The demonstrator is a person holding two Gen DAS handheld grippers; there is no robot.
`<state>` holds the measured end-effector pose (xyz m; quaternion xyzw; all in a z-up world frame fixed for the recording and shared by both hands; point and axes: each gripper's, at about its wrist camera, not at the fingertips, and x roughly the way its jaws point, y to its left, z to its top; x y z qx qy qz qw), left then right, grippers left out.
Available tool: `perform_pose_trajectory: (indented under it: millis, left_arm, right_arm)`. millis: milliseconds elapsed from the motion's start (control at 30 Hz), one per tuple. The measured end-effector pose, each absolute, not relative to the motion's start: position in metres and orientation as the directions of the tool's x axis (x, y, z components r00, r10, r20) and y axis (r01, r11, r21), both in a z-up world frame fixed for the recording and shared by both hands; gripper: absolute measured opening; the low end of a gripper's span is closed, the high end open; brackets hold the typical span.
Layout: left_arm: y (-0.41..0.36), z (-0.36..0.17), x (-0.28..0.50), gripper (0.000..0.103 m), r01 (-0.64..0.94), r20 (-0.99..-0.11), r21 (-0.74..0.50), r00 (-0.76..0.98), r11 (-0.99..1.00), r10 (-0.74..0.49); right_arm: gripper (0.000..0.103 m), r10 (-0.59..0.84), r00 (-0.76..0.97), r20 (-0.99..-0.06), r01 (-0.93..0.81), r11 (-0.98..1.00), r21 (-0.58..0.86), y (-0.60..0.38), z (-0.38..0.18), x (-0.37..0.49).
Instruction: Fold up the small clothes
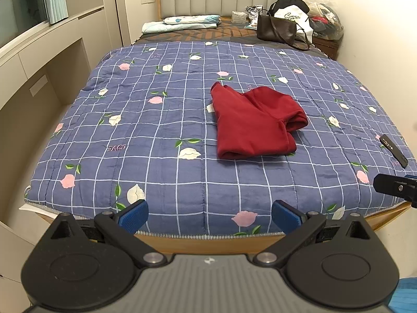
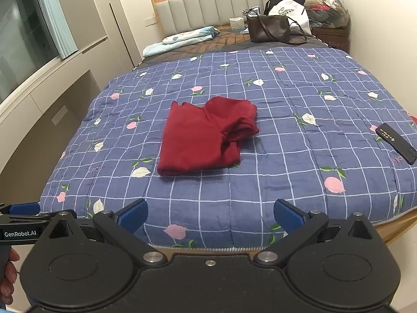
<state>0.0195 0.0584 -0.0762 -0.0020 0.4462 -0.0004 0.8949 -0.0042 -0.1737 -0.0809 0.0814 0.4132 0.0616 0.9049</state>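
Your left claw [image 1: 209,216] and right claw [image 2: 210,215] both gape wide, holding nothing, at the foot of the bed [image 1: 169,182]. A folded red garment [image 1: 254,122] lies well ahead, right of your left claw's centre and left of your right claw's.

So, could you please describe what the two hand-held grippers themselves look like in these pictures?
Both look alike. The left hand-held gripper has a matt black body with two round discs, silver pivot bolts and angled black link arms ending in blue ribbed finger pads. The right hand-held gripper matches it. From the right wrist view, the left one's side carries a white "GenRobot.AI" label. No cables or sleeves are visible.
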Motion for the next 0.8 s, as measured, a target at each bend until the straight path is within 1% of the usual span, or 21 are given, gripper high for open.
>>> perform_pose_trajectory:
  millis: [800]
  left_arm:
    - [0.0579, -0.0763, 0.019, 0.103, 0.0, -0.799, -0.003, 0.602, 1.0, -0.002]
  right_arm:
    - [0.102, 0.176, 0.655, -0.735, -0.039, 0.979, 0.2, -0.1751, -0.0803, -0.0057]
